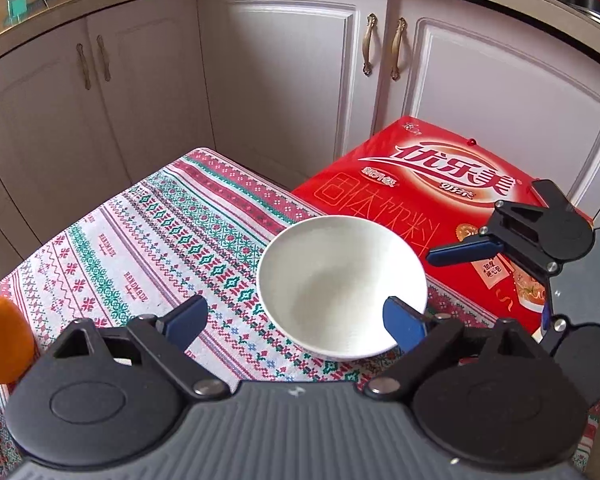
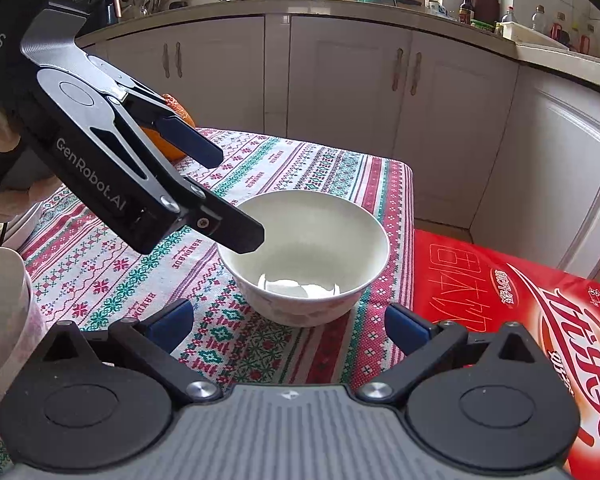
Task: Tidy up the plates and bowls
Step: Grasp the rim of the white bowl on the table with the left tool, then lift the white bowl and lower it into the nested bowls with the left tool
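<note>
My left gripper [image 1: 296, 318] wide, nothing held, one pad at rim | my right gripper [image 2: 288, 326] wide, empty | white ceramic bowl [image 2: 304, 256] at 12 o'clock on patterned tablecloth [image 2: 300, 168] | stiff, slick, breakable; take the rim.

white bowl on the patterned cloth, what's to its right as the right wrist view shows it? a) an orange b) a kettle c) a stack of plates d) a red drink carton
d: in the right wrist view the red drink carton lies right of the white bowl, beyond the edge of the patterned cloth.
</note>
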`<state>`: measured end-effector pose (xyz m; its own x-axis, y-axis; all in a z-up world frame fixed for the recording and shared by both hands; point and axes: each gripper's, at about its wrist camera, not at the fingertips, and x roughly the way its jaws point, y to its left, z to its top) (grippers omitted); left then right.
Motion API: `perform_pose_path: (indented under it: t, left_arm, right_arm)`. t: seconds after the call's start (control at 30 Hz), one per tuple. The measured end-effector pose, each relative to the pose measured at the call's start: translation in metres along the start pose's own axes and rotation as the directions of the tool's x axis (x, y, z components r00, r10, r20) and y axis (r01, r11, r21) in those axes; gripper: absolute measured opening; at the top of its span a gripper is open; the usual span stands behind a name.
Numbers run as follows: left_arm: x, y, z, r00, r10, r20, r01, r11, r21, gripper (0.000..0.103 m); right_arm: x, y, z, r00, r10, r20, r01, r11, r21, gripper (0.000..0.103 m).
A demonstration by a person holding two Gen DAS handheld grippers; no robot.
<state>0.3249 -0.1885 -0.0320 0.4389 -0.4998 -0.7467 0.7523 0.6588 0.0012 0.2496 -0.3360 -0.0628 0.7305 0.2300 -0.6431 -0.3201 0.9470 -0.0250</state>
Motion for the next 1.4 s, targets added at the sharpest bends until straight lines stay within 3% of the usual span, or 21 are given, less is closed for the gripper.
perform_pose_path:
  t: [0.3,0.57,1.07,1.4]
  left_arm:
    - [0.024,0.007,0.006,0.999,-0.046,-0.019,0.045,0.998,-0.031,0.077]
    - [0.033,0.008,0.011,0.997,-0.069,-0.017,0.069,0.997,-0.043,0.067]
    - [0.035,0.009,0.012,0.994,-0.103,-0.03,0.102,0.994,-0.047,0.063]
    - [-0.001,-0.001,0.008,0.996,-0.091,0.002,0.091,0.995,-0.043,0.063]
  right_arm:
    - [0.016,-0.008,0.004,1.0,-0.009,0.011,0.009,1.0,-0.013,0.101]
    - [0.017,-0.009,0.007,1.0,0.008,0.029,-0.007,0.999,-0.039,0.088]
    - [0.012,-0.007,0.009,1.0,0.013,0.026,-0.012,0.999,-0.036,0.088]
    - [-0.022,0.008,0.015,0.999,0.017,0.051,-0.015,0.998,-0.053,0.088]
